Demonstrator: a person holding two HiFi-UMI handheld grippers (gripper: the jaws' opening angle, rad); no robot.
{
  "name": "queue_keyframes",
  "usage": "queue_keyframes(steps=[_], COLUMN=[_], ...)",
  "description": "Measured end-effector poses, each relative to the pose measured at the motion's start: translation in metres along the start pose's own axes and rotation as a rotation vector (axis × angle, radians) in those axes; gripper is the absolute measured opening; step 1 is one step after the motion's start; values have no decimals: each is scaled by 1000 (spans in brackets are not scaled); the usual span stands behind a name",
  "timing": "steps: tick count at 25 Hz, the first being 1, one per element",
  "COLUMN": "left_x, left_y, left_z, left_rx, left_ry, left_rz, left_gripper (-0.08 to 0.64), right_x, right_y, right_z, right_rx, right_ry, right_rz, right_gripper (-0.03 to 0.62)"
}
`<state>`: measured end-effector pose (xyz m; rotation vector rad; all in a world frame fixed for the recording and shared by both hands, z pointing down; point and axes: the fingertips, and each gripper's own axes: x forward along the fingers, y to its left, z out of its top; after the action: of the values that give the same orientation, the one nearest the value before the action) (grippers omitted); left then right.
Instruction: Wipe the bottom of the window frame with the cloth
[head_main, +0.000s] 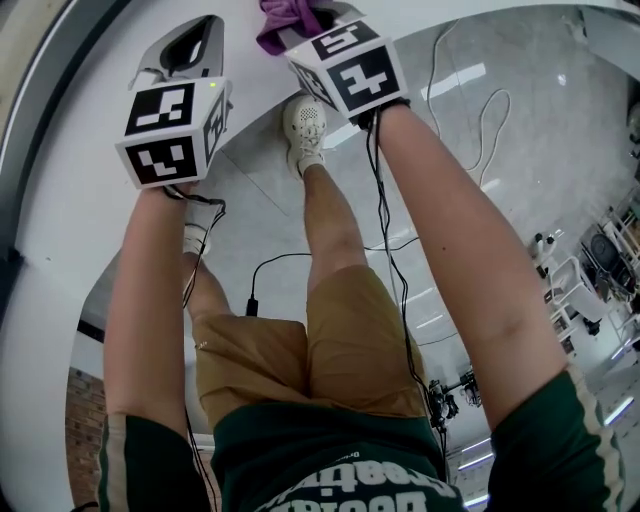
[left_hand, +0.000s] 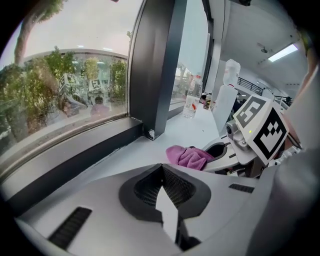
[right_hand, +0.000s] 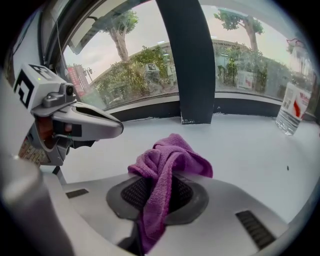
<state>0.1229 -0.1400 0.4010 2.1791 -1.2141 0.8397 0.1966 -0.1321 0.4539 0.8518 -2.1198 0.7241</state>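
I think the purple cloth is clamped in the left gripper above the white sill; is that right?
Not quite. The cloth is clamped in the right gripper, not the left one. The right gripper view shows it pinched between that gripper's jaws, above the white sill. The left gripper view shows the left gripper shut on nothing.

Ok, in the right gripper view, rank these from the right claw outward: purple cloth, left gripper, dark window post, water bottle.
1. purple cloth, pinched in the right claw itself.
2. left gripper, close on the left.
3. dark window post, straight ahead at the glass.
4. water bottle, far right on the sill.
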Motion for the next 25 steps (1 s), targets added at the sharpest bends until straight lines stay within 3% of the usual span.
queue_keyframes(steps=[15,25], left_x=[-26,-86], left_y=[2,-4], left_z=[55,93], left_rx=[65,96], left_ry=[-154,-231], left_rz=[18,28], left_gripper=[7,8], right_x=[-14,-83], right_y=[8,44], right_z=[32,96], right_rx=[-83,-121], right_ry=[-149,-321], right_rz=[-47,-43], right_gripper=[69,69])
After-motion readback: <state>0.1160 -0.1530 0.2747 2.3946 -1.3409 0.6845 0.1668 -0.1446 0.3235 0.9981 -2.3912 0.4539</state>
